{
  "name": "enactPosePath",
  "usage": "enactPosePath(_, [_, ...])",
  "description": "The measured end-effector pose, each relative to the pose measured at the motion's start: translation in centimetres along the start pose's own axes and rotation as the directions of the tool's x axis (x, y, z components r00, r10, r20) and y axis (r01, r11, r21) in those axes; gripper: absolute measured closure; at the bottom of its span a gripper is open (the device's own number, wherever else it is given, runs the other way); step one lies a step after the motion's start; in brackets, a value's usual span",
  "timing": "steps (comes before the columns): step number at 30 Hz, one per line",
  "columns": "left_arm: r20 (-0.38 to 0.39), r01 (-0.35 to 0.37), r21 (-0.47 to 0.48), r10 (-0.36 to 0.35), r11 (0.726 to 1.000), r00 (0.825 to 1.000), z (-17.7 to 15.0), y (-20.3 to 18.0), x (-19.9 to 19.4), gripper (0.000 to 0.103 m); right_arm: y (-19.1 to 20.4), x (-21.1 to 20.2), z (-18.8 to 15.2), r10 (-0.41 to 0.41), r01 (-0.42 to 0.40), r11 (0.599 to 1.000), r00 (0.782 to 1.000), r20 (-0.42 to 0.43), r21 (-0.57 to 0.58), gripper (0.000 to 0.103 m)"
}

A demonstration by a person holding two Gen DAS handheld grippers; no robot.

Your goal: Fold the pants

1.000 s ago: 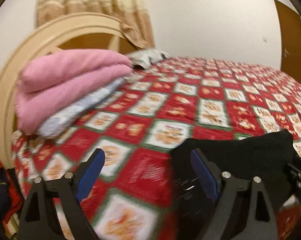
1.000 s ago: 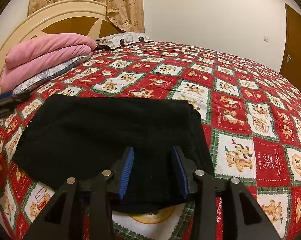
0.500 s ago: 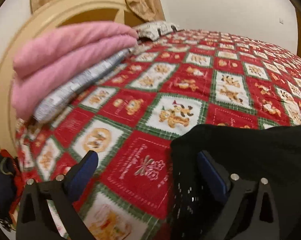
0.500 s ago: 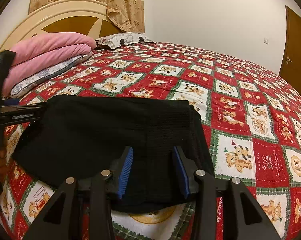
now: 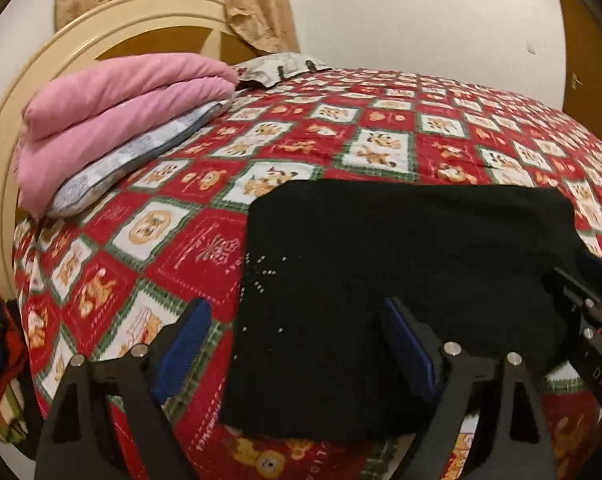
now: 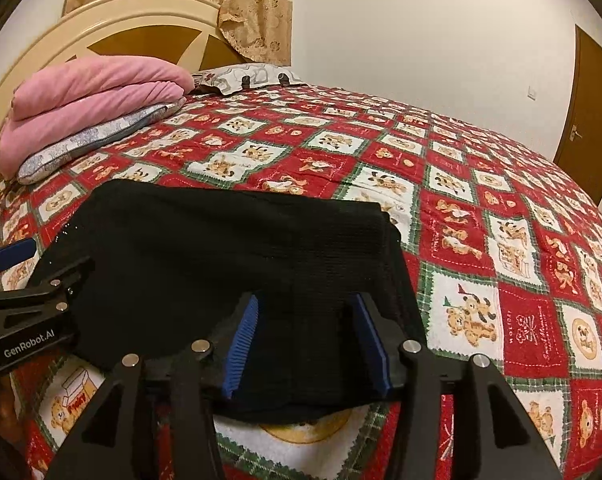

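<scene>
The black pants (image 5: 401,280) lie folded into a flat rectangle near the front edge of the bed, also in the right wrist view (image 6: 229,264). My left gripper (image 5: 293,340) is open and empty, its jaws astride the pants' left edge just above the cloth. It shows at the left of the right wrist view (image 6: 17,280). My right gripper (image 6: 307,340) is open and empty over the pants' front right part, and shows at the right edge of the left wrist view (image 5: 585,292).
The bed carries a red patchwork bedspread (image 6: 481,208) with bear pictures. Folded pink blankets (image 6: 89,100) sit on a grey pillow (image 6: 89,140) by the cream headboard (image 5: 113,36). A door (image 6: 589,108) stands at the right. Clothes (image 5: 1,360) hang off the bed's left side.
My left gripper has swung right and pulled back, so the pants now fill more of its view. My right gripper has barely moved.
</scene>
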State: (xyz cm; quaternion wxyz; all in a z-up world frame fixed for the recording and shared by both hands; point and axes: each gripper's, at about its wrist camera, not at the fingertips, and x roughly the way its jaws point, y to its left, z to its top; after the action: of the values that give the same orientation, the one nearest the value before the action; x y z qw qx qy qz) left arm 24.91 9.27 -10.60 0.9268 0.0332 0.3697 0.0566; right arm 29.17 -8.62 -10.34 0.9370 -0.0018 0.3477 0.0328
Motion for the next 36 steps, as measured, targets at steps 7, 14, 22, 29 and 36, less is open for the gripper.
enactPosePath(7, [0.004, -0.018, 0.008, 0.018, 1.000, 1.000, -0.7, 0.6, -0.1, 0.007, 1.0, 0.0, -0.1, -0.057, 0.055, 0.997, 0.998, -0.023, -0.060, 0.044])
enactPosePath(14, [-0.028, -0.002, 0.006, 0.003, 1.000, 1.000, -1.5, 2.3, -0.6, 0.001, 0.9, -1.7, -0.9, -0.062, 0.058, 0.995, 0.997, -0.048, -0.075, 0.033])
enactPosePath(22, [-0.069, 0.021, 0.017, -0.019, 1.000, 0.997, -2.7, 2.4, -2.3, 0.001, -0.8, -3.2, -4.6, -0.032, 0.045, 0.996, 0.986, -0.161, 0.079, 0.010])
enactPosePath(29, [-0.135, 0.087, 0.015, -0.084, 0.996, 0.987, -5.4, 1.8, -4.5, 0.001, -2.3, -6.7, -7.2, 0.007, 0.042, 0.958, 0.985, -0.170, 0.285, 0.010])
enactPosePath(36, [-0.156, 0.102, 0.051, -0.093, 0.993, 0.983, -7.5, 0.6, -7.2, 0.001, -0.5, -10.6, -7.7, 0.020, 0.030, 0.962, 0.984, -0.176, 0.273, 0.010])
